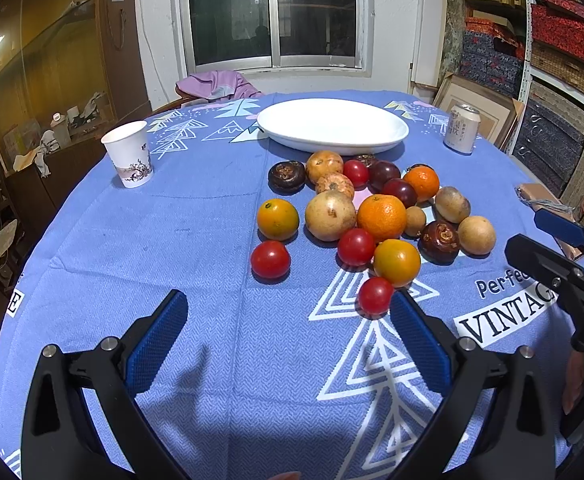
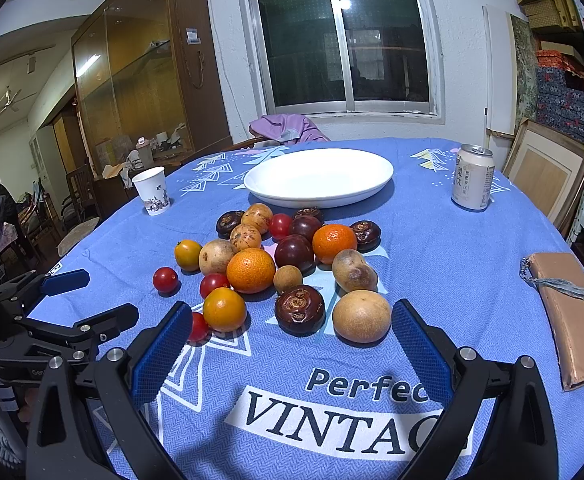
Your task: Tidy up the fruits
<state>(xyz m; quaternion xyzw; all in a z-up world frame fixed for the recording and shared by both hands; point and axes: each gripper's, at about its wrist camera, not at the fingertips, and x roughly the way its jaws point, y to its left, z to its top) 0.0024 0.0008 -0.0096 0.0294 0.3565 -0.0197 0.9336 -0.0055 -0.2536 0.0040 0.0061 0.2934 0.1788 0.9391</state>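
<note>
A pile of fruits lies on the blue tablecloth: oranges, red tomatoes, brown round fruits, dark mangosteens. It also shows in the right wrist view. An empty white plate sits behind the pile. My left gripper is open and empty, low over the cloth; a red tomato lies by its right fingertip. My right gripper is open and empty, with a tan round fruit and a dark mangosteen just ahead between its fingers.
A paper cup stands at the far left. A drink can stands at the far right. A tan flat case lies at the table's right edge. The round table drops off on both sides.
</note>
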